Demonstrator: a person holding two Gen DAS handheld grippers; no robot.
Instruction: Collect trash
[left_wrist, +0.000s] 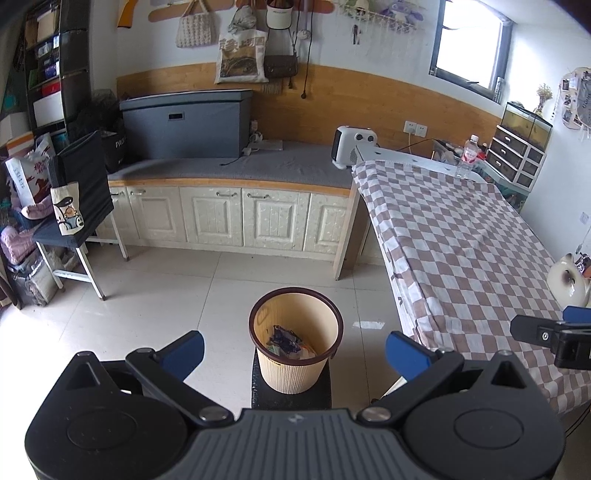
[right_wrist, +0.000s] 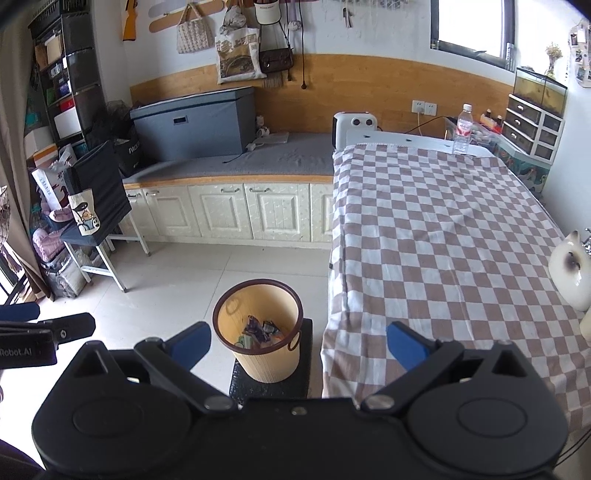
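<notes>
Both the left hand-held gripper (left_wrist: 294, 350) and right hand-held gripper (right_wrist: 298, 345) are spread and empty. Collected trash (right_wrist: 260, 330) lies inside the bin (left_wrist: 295, 341), perched on a small dark stool (right_wrist: 271, 382) left of the checked bed (right_wrist: 443, 240); a careless bump could topple it.

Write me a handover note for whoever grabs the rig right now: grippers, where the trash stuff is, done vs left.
Left gripper: open, empty, held above the bin.
Right gripper: open, empty, beside the left one, at the table's near edge.
Trash bin: upright on a dark stool by the table, wrappers already inside.
Checkered table: no loose trash visible on the cloth. A water bottle stands at the far end and a white cat figure at the right edge.
Done: some trash binned.
Left: probably nothing on the table, unless the bottle counts. Check the floor; a pale scrap lies near the bin.
</notes>
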